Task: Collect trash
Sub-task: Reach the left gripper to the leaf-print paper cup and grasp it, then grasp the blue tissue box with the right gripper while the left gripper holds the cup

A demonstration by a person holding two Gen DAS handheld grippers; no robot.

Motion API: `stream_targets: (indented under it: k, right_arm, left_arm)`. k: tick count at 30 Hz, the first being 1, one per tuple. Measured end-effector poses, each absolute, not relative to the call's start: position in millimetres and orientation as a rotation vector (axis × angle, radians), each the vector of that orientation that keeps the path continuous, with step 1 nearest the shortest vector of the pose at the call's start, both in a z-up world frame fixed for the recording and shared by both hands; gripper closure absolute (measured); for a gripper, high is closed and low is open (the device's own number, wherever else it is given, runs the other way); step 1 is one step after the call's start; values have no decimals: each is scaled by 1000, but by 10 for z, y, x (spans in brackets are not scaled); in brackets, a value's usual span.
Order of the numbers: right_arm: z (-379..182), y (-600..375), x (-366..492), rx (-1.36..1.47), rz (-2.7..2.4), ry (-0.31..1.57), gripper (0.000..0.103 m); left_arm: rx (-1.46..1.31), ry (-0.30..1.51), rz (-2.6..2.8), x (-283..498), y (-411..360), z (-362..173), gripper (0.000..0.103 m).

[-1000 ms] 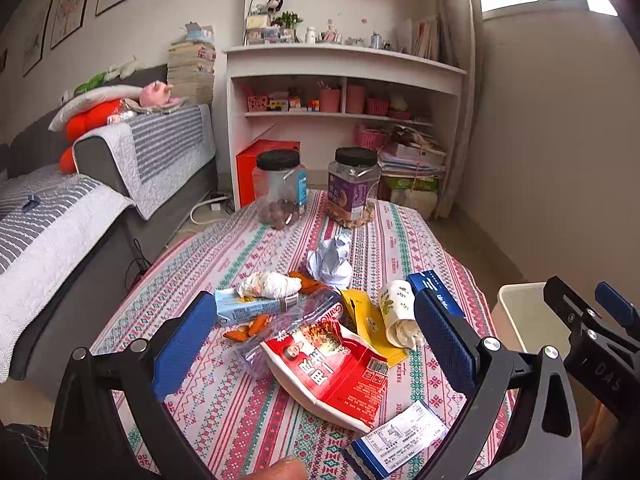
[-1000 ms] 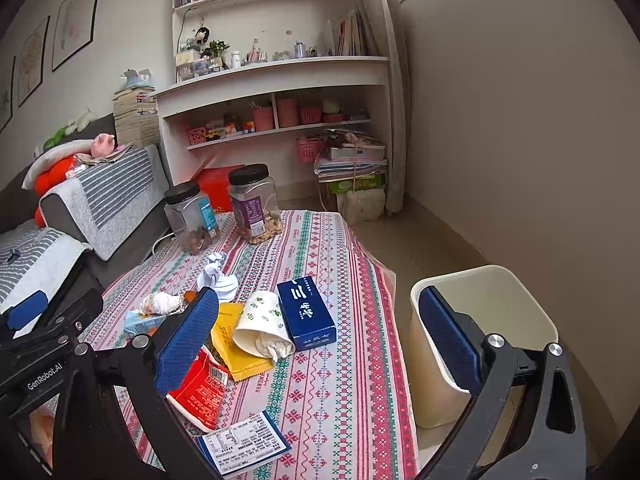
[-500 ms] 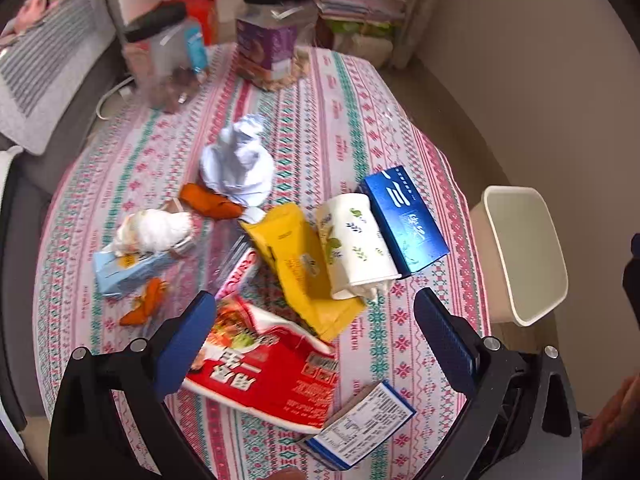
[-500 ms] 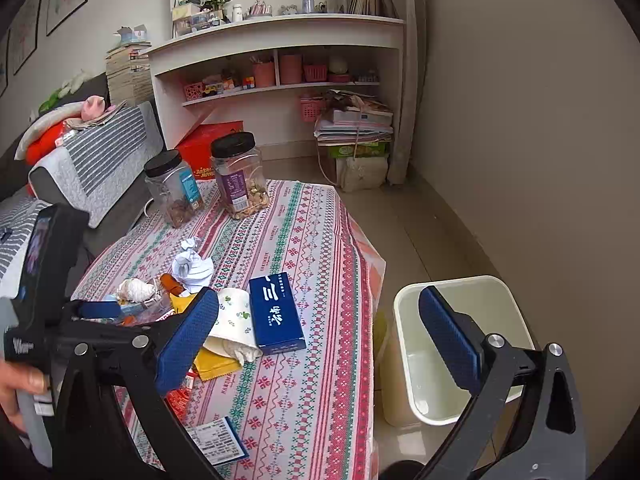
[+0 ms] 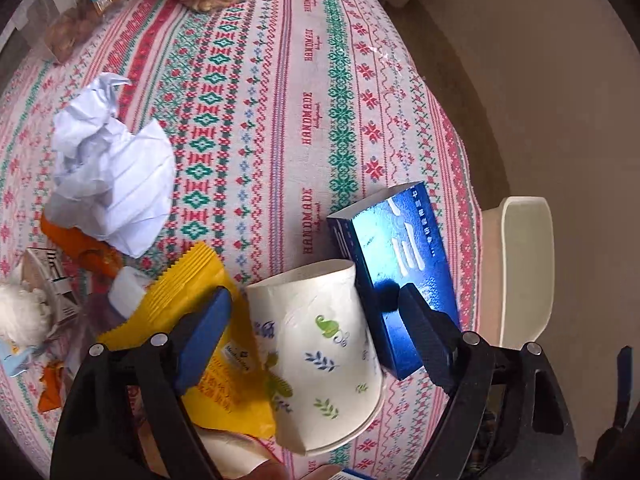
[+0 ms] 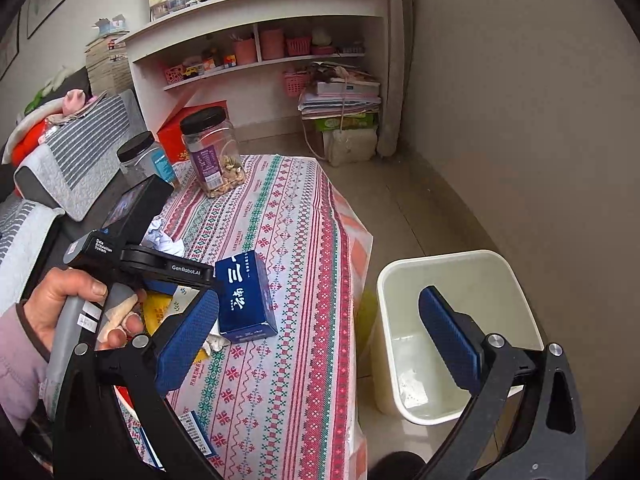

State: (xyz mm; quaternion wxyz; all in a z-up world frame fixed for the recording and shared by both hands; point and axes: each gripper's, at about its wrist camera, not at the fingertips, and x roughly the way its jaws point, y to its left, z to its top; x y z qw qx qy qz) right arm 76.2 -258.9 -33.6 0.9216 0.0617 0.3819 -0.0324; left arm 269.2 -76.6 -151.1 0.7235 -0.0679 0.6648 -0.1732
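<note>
Patterned tablecloth (image 5: 304, 92) littered; left tool (image 5: 308, 332) apart around paper cup (image 5: 320, 344); right tool (image 6: 320, 336) apart above bin (image 6: 440, 272).

Left claw (image 5: 314, 332) now low astride paper cup (image 5: 320, 352)

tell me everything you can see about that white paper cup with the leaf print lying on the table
The white paper cup with green and blue leaf prints lies tipped on its side on the patterned red, green and white tablecloth, one round end toward the camera. It looks slightly crumpled. It rests partly on a yellow crinkle-edged snack wrapper, beside a glossy blue cardboard box on its right. The open left gripper straddles it, pads on either side; contact cannot be told.
</note>
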Motion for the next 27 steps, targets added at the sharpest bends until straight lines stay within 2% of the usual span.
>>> stream_targets:
  k: [1, 2, 8, 10, 12, 17, 19, 23, 27]
  right_arm:
    - [-350, -2590, 776, 135, -62, 793, 7]
    - [-356, -2584, 787, 142, -58, 799, 7]
    - [-340, -2533, 827, 147, -60, 800, 7]
    - [-348, -2528, 823, 158, -61, 802, 7]
    - [-362, -2530, 809, 178, -56, 804, 7]
    - [-403, -2475, 808, 215, -33, 812, 7]
    - [-417, -2430, 821, 221, -28, 812, 7]
    - [-440, -2317, 908, 235, -25, 823, 7]
    - [-555, -2224, 1117, 223, -55, 864, 7]
  left_arm:
    - [-168, 1458, -397, 2690, -768, -1489, 35]
    - [-181, 1444, -407, 2676, -769, -1453, 50]
    - [-95, 1353, -397, 2343, -656, -1157, 50]
    - [-117, 1273, -370, 2176, -513, -1011, 50]
    - [-109, 1134, -335, 1932, -303, -788, 50]
    - [37, 643, -232, 1147, -170, -78, 50]
    - [44, 519, -218, 913, -132, 148, 50]
    - [-5, 423, -188, 725, 51, 458, 50]
    - [-54, 413, -158, 686, 251, 576, 50]
